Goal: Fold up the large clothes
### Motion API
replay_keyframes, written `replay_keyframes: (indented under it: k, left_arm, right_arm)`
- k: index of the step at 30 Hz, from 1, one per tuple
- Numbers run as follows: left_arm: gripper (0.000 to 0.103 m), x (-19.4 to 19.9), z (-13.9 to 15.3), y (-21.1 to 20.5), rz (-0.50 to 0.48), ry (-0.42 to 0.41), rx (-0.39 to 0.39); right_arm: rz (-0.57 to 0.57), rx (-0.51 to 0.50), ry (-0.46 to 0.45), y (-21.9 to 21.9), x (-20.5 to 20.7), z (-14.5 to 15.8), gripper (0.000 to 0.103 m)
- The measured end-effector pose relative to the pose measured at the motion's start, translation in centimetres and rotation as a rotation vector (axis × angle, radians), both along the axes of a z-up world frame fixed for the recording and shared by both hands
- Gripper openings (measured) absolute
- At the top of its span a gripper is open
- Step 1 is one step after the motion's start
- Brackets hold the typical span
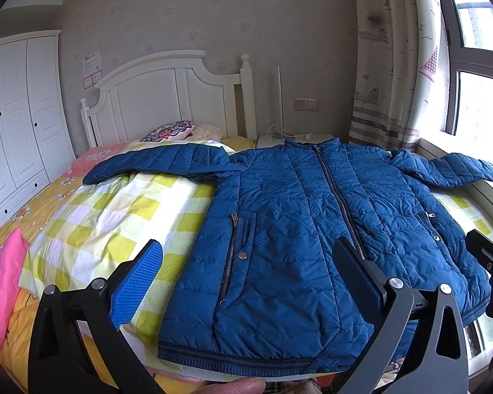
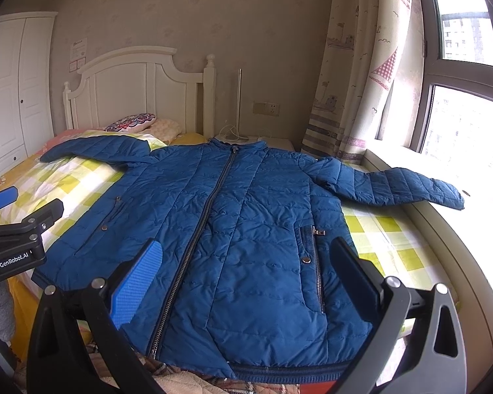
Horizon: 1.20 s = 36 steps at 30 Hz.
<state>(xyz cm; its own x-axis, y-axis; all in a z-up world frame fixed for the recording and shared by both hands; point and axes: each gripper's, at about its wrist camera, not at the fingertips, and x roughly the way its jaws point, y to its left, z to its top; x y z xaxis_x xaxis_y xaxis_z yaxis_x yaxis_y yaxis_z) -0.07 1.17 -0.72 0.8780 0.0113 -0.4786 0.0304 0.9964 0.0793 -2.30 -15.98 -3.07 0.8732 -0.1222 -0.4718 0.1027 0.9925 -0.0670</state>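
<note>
A blue quilted jacket [image 1: 289,216] lies flat on the bed, front up and zipped, both sleeves spread out sideways. In the right wrist view the jacket [image 2: 246,229] fills the middle, its right sleeve [image 2: 394,184] reaching onto the window sill. My left gripper [image 1: 249,256] hovers open above the hem's left half, holding nothing. My right gripper [image 2: 246,256] is open too, above the hem's right half, with nothing between its fingers. The left gripper [image 2: 13,229] also shows at the left edge of the right wrist view.
The bed carries a yellow-green checked quilt [image 1: 115,216], a pink cloth [image 1: 0,282] at the left and pillows [image 1: 171,131] by the white headboard [image 1: 167,98]. A wardrobe [image 1: 16,115] stands left. A nightstand [image 1: 295,138], curtain [image 2: 361,82] and window sill [image 2: 443,216] are on the right.
</note>
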Motion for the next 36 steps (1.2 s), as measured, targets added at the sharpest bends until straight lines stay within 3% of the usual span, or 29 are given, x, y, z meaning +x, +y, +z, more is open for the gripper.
replay_keyframes:
  k: [36]
  left_arm:
    - [0.099,-0.09,-0.16,0.52,0.005,-0.007,0.004]
  right_arm:
    - [0.003,0.009,0.007,-0.01,0.03,-0.29,0.101]
